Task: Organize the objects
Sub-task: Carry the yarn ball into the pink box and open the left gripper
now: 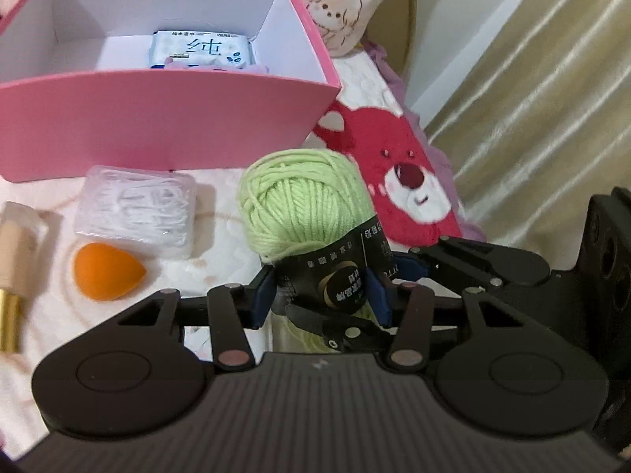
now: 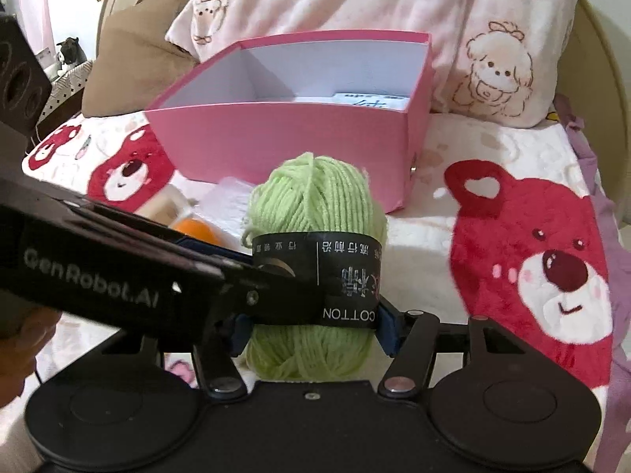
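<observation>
Both tools clamped on the same skein of green yarn point(image 1: 303, 201), at its black paper band point(image 2: 315, 272).

Left tool point(image 1: 321, 295): blue pads point(image 1: 263, 295) pressed against the band from either side, skein standing at the tool's 12 o'clock. Right tool point(image 2: 311, 333): likewise closed on the band, with the left tool reaching in from 9 o'clock across the skein.

Yarn held over a bed blanket point(image 2: 512, 236) printed with red bears, just in front of an open pink box point(image 1: 165, 118).

In the left wrist view:
- Box at 11 o'clock of the yarn, a pack of wet wipes point(image 1: 203, 50) inside it.
- Clear case of white floss picks point(image 1: 136, 209) at 9 o'clock of the yarn.
- Orange makeup sponge point(image 1: 107, 272) just below that case.
- Beige bottle with a gold cap point(image 1: 14, 260) at the far left edge.
</observation>
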### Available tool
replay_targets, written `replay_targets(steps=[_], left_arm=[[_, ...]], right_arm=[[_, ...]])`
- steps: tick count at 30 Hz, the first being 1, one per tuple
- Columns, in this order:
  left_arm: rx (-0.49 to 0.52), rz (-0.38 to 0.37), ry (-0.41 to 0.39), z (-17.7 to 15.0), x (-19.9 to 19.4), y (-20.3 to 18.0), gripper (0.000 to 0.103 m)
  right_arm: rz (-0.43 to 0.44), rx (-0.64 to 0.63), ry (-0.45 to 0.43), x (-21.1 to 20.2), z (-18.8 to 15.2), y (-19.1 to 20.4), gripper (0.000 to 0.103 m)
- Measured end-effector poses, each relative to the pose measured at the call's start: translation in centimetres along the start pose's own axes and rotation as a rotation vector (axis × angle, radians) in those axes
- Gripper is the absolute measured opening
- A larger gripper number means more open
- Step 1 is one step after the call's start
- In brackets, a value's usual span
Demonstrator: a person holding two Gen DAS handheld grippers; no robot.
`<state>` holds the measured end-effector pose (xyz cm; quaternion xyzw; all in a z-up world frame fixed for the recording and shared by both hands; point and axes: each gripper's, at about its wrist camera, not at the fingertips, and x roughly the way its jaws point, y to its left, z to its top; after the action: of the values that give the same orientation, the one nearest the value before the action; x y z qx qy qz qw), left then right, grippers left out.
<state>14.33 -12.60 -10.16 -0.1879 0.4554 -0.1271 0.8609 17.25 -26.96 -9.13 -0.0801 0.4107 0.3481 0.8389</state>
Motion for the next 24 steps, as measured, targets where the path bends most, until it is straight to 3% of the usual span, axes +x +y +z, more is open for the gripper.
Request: replay_targets(steps=[11,18,24], left_arm=[[0.05,0.003,0.075,1.7,-6.4,0.3,0.048],[0.116,0.059,0.054,5.3,-12.0,-0.2,0.048],[0.106,0.108,0.035,10.1,-15.8,0.9,0.048]], right_arm=[[0.074,0.159,-0.021,-3.2,1.3,3.8,0.068],[0.119,0.151,-0.058,-5.2,5.9,6.6,0.068],[0.212,0.21,-0.072,-5.2,11.1,7.1,0.068]])
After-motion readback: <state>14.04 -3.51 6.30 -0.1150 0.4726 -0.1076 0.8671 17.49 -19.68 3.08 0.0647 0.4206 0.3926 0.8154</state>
